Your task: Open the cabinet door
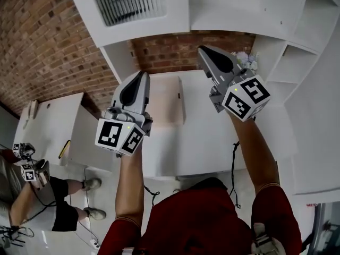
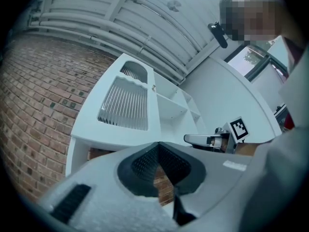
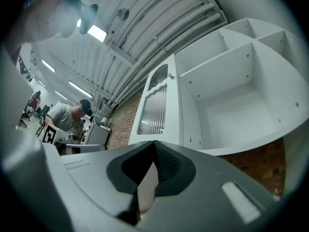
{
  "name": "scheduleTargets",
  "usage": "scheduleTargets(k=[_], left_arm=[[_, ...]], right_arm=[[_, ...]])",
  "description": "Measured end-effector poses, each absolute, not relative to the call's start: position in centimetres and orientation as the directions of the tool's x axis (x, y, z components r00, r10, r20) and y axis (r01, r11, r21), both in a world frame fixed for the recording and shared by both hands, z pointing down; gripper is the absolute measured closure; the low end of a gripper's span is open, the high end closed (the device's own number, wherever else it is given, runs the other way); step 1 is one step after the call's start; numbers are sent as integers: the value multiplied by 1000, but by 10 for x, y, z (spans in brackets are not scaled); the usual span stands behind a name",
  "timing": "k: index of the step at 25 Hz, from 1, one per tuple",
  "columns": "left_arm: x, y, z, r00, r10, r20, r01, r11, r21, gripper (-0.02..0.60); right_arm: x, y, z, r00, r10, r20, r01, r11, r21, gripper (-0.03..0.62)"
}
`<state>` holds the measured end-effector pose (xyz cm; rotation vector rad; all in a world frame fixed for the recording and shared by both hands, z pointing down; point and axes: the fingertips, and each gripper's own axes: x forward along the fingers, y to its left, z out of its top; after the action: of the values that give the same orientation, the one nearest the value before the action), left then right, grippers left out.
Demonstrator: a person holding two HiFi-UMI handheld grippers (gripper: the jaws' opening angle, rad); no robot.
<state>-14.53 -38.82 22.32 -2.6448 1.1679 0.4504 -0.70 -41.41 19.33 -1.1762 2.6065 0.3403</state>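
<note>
Approach step, I'd say: left gripper (image 1: 142, 76) and right gripper (image 1: 204, 50) are up, jaws pressed together on nothing. The louvred cabinet door (image 1: 127, 1) looks closed at the left's twelve o'clock (small knob (image 3: 170, 75) on its edge). Next: part jaws, reach that knob.

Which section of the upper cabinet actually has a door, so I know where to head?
The leftmost section, fronted by the ribbed-panel door. The compartments to its right are open shelves with no door.
</note>
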Motion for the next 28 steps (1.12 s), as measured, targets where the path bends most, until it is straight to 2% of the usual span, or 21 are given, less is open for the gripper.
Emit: scheduleTargets(k=[13,22,28], left_arm=[[-134,-426,225,610,-707,-359,-773,-631,-70,581],[-135,-433,228,576,-737,-355,-803,-591,-75,581],[-143,-434,225,551,-755,-355,-822,-566,-71,581]], right_arm=[[2,-471,171,-656,-689,-307,-746,655,123,566],[-9,-498,164,-696,-665,-270,-713,686,147,503],[-13,-514,160,-681,-692,-237,-730,665,158,479]])
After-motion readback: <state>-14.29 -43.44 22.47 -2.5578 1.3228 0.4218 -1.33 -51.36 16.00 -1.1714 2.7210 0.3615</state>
